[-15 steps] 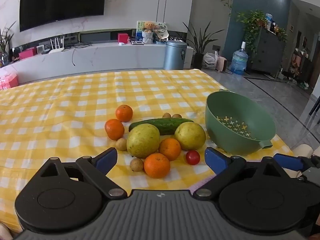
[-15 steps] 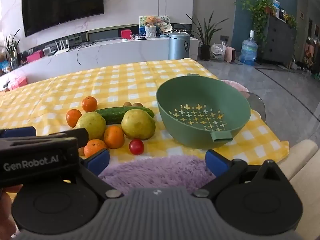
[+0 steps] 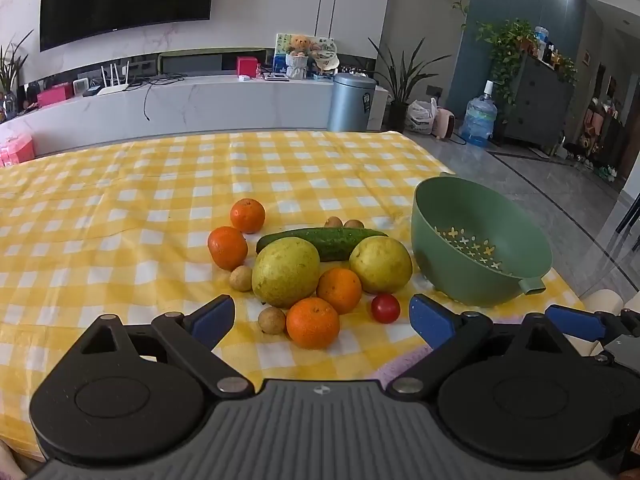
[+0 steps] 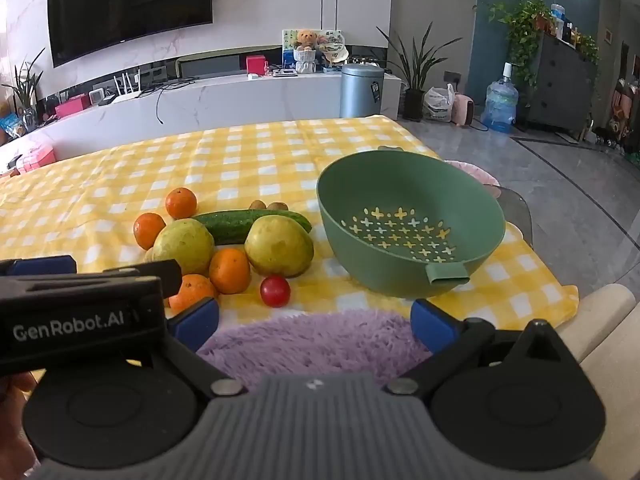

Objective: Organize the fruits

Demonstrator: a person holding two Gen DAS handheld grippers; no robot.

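Observation:
A pile of produce lies on the yellow checked tablecloth (image 3: 120, 216): two yellow-green pears (image 3: 285, 272) (image 3: 381, 264), several oranges (image 3: 313, 322), a cucumber (image 3: 324, 240), a red cherry tomato (image 3: 385, 308) and small brown fruits (image 3: 272, 320). Right of the pile stands an empty green colander bowl (image 3: 448, 216) (image 4: 360, 176). My left gripper (image 3: 322, 320) hovers open just before the pile, nothing between its blue pads. My right gripper (image 4: 315, 322) is open over a purple fluffy mat (image 4: 316, 344), short of the tomato (image 4: 275, 290) and the bowl.
The left gripper's body (image 4: 80, 304) crosses the lower left of the right wrist view and hides part of the pile. The table's right edge (image 4: 560, 280) drops to a grey floor. A white counter, a bin (image 3: 352, 100) and a TV stand behind.

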